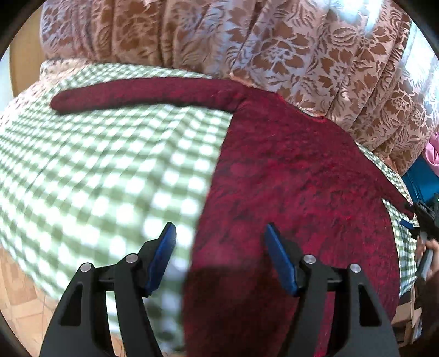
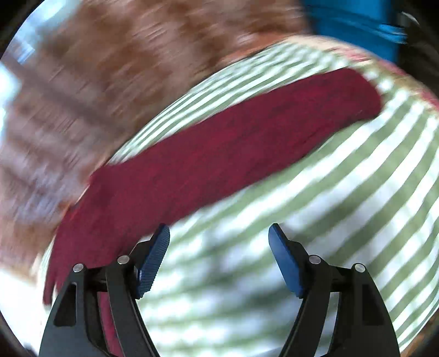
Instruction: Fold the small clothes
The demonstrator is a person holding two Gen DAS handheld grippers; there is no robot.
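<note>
In the left wrist view, a dark red fleece garment [image 1: 288, 192] is being shown spread flat on a bench covered by a green-and-white checked cloth [image 1: 96, 164]. Its body is lying over the right half of the bench and is reaching down to the near edge, while one long sleeve [image 1: 142, 94] is being stretched leftward along the far edge. The left gripper [image 1: 219, 255] is being held above the garment's left border, its blue-padded fingers [image 1: 162, 255] standing well apart with nothing between them; one finger is seen over checked cloth, the other over red fabric. A floral brown-and-pale curtain [image 1: 274, 41] is hanging just behind the far edge. At the right edge of the bench, part of the right gripper [image 1: 424, 217] is being glimpsed beside the garment's other sleeve; whether it is touching the fabric cannot be told. Wooden parquet floor [image 1: 16, 296] is showing at the lower left.

In the right wrist view, everything is being smeared by motion blur. A long red sleeve [image 2: 233, 148] is being shown lying diagonally across the checked cloth [image 2: 356, 206], from the lower left toward the far right corner. The right gripper [image 2: 219, 258] is being held with its fingers [image 2: 153, 261] spread apart and gripping nothing, the left finger just beside the sleeve's lower end. The blurred curtain [image 2: 96, 82] is filling the upper left, and a blue object [image 2: 354, 19], not identifiable, is lying beyond the far edge.
</note>
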